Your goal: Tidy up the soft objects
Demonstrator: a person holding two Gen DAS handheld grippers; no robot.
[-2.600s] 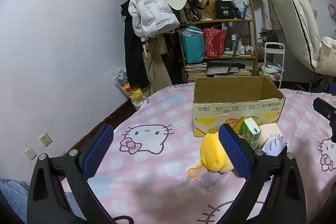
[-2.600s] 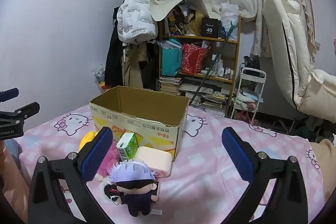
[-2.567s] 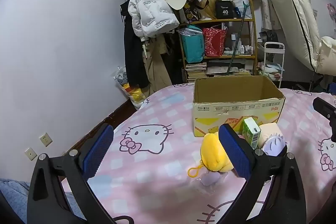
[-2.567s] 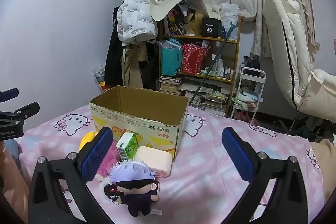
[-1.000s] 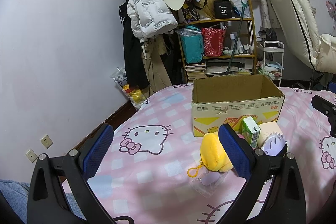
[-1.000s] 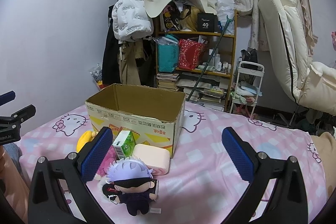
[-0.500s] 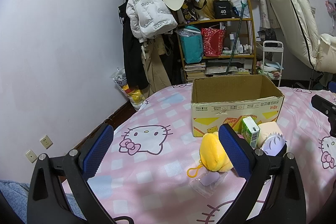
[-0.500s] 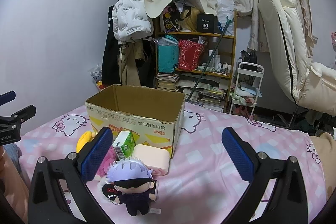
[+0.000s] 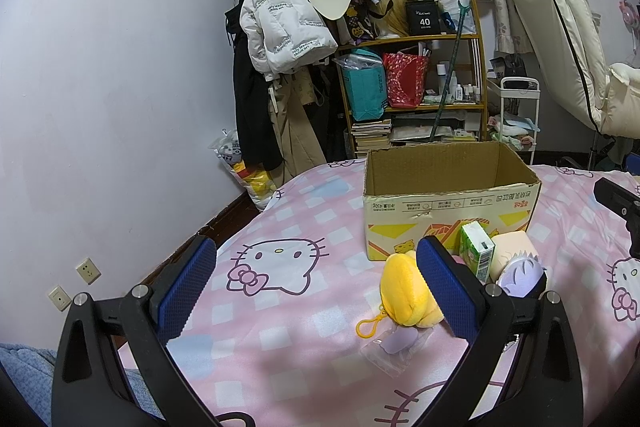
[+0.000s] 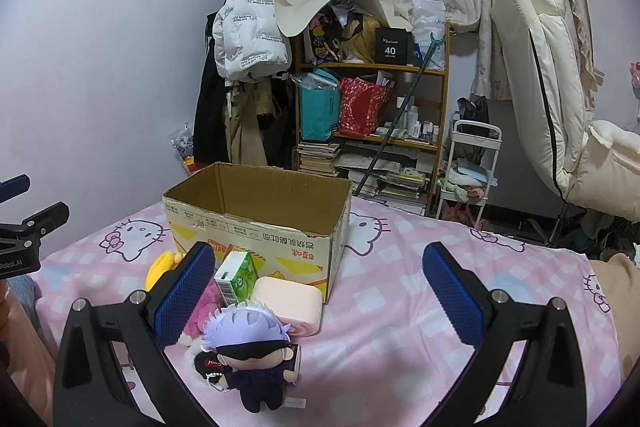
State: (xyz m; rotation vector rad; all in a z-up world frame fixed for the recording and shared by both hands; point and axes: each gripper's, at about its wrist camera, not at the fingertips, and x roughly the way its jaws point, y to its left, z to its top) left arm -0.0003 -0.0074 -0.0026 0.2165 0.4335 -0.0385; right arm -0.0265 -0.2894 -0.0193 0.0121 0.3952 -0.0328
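An open cardboard box stands on the pink cat-print bed cover. In front of it lie a yellow plush, a green carton, a peach cushion, a pink plush and a white-haired doll in black. My left gripper hovers open left of the toys, its right finger in front of the yellow plush. My right gripper hovers open, with the doll just inside its left finger.
A small clear packet lies near the yellow plush. Behind the bed stand a cluttered shelf, hanging coats, a white cart and a cream padded chair. The wall is on the left.
Both views have shifted only slightly; the toys and the box stay where they were, and both grippers stay open.
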